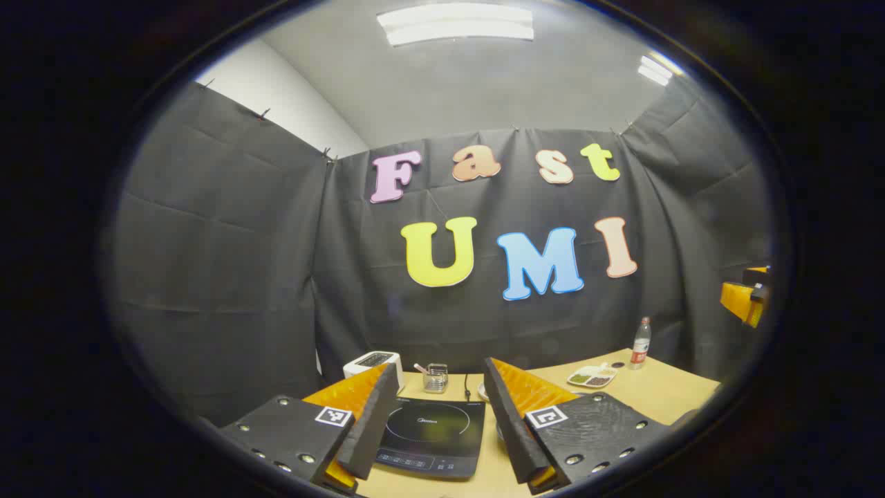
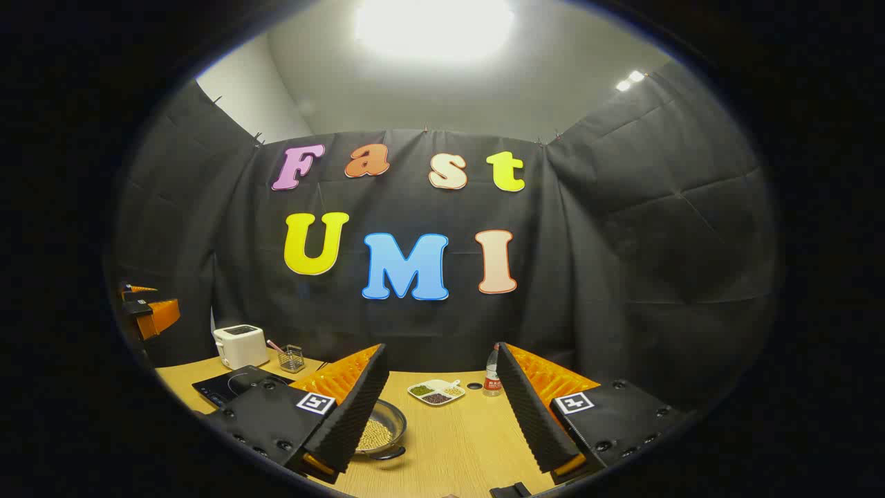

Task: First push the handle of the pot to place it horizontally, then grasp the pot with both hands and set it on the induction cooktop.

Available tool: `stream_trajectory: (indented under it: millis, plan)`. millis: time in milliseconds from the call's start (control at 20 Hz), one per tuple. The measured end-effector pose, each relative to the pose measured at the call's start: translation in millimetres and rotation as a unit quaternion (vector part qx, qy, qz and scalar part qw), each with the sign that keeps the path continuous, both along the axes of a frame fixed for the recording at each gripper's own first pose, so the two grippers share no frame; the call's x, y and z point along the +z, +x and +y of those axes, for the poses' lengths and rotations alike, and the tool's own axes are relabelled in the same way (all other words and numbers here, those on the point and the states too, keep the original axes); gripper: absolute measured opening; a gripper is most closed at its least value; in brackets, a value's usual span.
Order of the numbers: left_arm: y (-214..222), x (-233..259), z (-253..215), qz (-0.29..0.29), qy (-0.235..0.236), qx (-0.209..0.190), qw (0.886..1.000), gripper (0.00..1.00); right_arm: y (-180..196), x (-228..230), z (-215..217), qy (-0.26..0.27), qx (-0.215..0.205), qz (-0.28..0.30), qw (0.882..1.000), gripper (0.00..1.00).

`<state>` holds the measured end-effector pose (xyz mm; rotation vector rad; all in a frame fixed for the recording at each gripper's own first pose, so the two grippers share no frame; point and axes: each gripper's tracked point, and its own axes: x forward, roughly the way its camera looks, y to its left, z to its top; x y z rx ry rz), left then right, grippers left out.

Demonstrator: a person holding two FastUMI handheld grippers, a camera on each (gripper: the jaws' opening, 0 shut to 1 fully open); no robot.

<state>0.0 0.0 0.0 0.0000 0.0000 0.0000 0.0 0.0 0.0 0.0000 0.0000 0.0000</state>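
In the right gripper view, the pot (image 2: 379, 432), a shallow metal pan holding pale yellow grains, sits on the wooden table (image 2: 456, 443), partly behind my left finger. A dark stub at its near rim looks like the handle (image 2: 388, 454). My right gripper (image 2: 441, 348) is open and empty above the table, the pot low between its fingers. The black induction cooktop (image 2: 231, 384) lies left of the pot. My left gripper (image 1: 440, 365) hovers open and empty, the cooktop (image 1: 432, 436) lying below between its fingers. Each gripper shows at the other view's edge, the right gripper (image 1: 745, 301) and the left gripper (image 2: 148, 312).
A white toaster (image 1: 373, 361) and a small wire basket (image 1: 435, 378) stand behind the cooktop. A divided white tray (image 2: 435, 391) of small foods and a clear bottle (image 2: 491, 377) stand toward the back of the table. Black cloth walls close in the booth.
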Motion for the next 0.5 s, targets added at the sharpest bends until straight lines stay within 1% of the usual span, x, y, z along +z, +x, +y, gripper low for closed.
stream_trajectory:
  millis: [500]
  plan:
    - [3.4, -5.4, 2.3, 0.006, 0.003, 0.001, 1.000, 0.72, 4.6, -1.7, 4.2, -0.002, -0.001, 0.002, 1.000, 0.99]
